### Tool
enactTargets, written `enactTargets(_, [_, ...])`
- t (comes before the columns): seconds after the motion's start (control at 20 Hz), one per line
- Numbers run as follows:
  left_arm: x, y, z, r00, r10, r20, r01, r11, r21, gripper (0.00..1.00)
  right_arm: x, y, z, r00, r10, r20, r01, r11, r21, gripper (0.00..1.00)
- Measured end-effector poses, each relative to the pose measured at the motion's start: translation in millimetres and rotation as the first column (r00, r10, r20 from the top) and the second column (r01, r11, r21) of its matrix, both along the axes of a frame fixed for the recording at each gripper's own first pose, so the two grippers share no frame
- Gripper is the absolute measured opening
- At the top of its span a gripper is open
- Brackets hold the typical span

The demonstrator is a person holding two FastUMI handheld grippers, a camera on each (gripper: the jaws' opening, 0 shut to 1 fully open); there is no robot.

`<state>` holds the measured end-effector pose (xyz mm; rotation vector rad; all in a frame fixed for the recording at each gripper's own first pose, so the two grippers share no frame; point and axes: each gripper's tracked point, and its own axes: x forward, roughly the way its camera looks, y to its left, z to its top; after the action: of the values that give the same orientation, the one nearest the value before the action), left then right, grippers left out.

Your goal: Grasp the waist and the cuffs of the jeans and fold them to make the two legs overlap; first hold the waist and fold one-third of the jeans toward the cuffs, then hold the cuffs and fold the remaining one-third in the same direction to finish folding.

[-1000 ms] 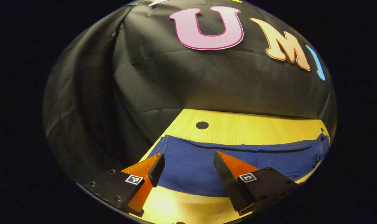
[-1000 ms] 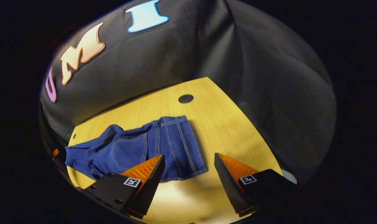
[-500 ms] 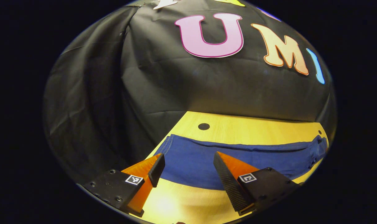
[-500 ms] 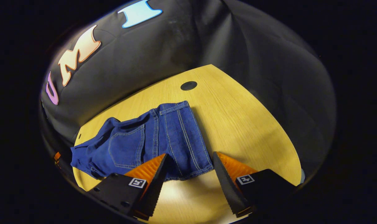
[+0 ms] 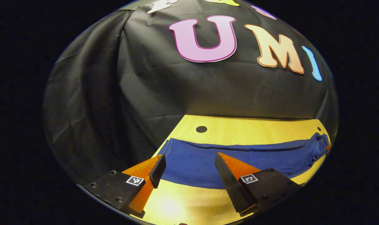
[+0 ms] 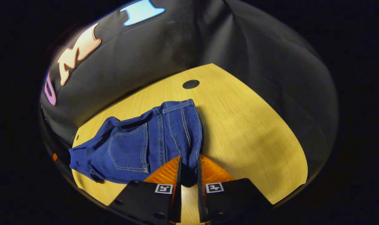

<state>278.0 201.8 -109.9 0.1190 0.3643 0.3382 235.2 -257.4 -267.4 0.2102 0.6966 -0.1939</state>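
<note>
Hovering above the near edge of the jeans (image 5: 239, 156), the left gripper (image 5: 189, 168) has its fingers spread wide. The jeans lie flat on the wooden table (image 6: 245, 125), and the right gripper (image 6: 188, 170) pinches their waist (image 6: 189, 156) edge.

The jeans (image 6: 139, 147) are woven denim cloth — matt, with pale raised stitching along seams and pocket. The table (image 6: 245, 131) looks like light wood with fine straight grain, smooth and faintly sheened. The booth wall (image 5: 145, 93) is black creased cloth — matt.
</note>
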Motion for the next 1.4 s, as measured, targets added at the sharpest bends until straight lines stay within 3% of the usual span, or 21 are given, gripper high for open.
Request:
enactTargets(0.1, [-2,1,-2,1.000,-0.001,-0.001,0.001,1.000,-0.020,0.96,3,1,3,1.000,-0.017,0.009,0.017,1.000,-0.014,0.18])
enactTargets(0.15, [-2,1,-3,1.000,0.000,0.004,0.000,0.999,-0.035,0.96,2,1,3,1.000,-0.021,0.015,0.021,0.999,-0.027,0.10])
enactTargets(0.3, [0,-5,-11,1.000,-0.004,0.016,0.006,0.996,-0.092,0.96,3,1,8,0.999,-0.038,0.018,0.038,0.999,-0.031,0.06])
enactTargets(0.45, [1,-2,-22,1.000,-0.022,-0.012,0.020,0.995,-0.101,0.96,5,6,37,0.993,-0.072,0.093,0.071,0.997,0.021,0.05])
enactTargets(0.5, [2,-2,-24,0.999,-0.031,-0.019,0.029,0.995,-0.100,0.96,7,11,50,0.989,-0.082,0.127,0.075,0.996,0.054,0.01])
enactTargets(0.7, [9,8,-32,0.996,-0.078,-0.047,0.073,0.993,-0.097,0.96,20,44,104,0.965,-0.109,0.237,0.055,0.973,0.224,0.04])
enactTargets(0.85, [15,15,-40,0.991,-0.111,-0.075,0.103,0.990,-0.094,0.96,24,92,141,0.940,-0.100,0.328,-0.043,0.915,0.401,0.04])
enactTargets(1.0, [20,21,-51,0.986,-0.139,-0.095,0.130,0.987,-0.098,0.96,22,157,177,0.901,-0.040,0.433,-0.209,0.833,0.512,0.04])
enactTargets(1.15, [25,22,-57,0.983,-0.159,-0.087,0.147,0.981,-0.127,0.96,15,218,185,0.875,0.047,0.483,-0.346,0.758,0.553,0.00])
enactTargets(1.25, [27,22,-60,0.983,-0.170,-0.072,0.158,0.976,-0.150,0.96,11,255,179,0.857,0.104,0.505,-0.420,0.709,0.567,0.04])
enactTargets(1.4, [30,22,-62,0.983,-0.179,-0.050,0.168,0.969,-0.182,0.97,7,321,159,0.838,0.197,0.508,-0.497,0.660,0.564,0.00])
